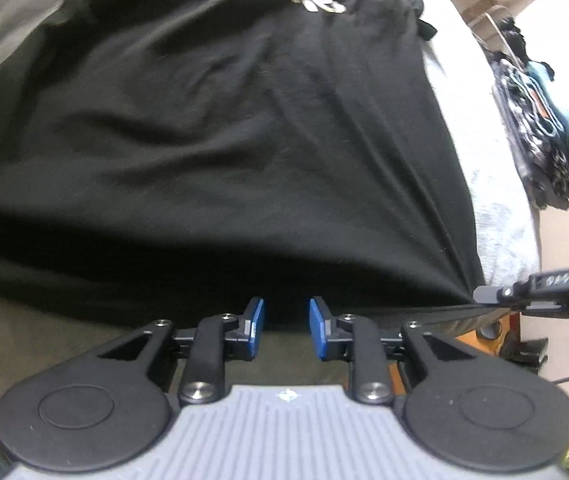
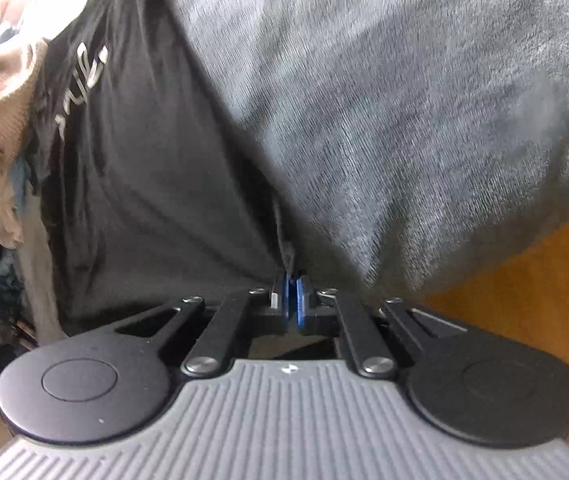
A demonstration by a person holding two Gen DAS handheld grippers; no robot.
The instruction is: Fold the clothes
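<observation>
Lying spread and still unfolded on the grey fleecy blanket [image 2: 404,100], the black cotton T-shirt with pale lettering [image 1: 212,128] showed the task barely begun. The right hand-held gripper [image 2: 292,300] had its blue pads pressed together on the shirt's near corner, pulling the hem taut. The left hand-held gripper [image 1: 286,326] stood partly open at the same hem, its blue pads [image 1: 318,328] either side of dark cloth but not pressing it. No fold looked made; judging by this, every fold remained. A heap of other clothes [image 1: 540,128] waited beyond.
</observation>
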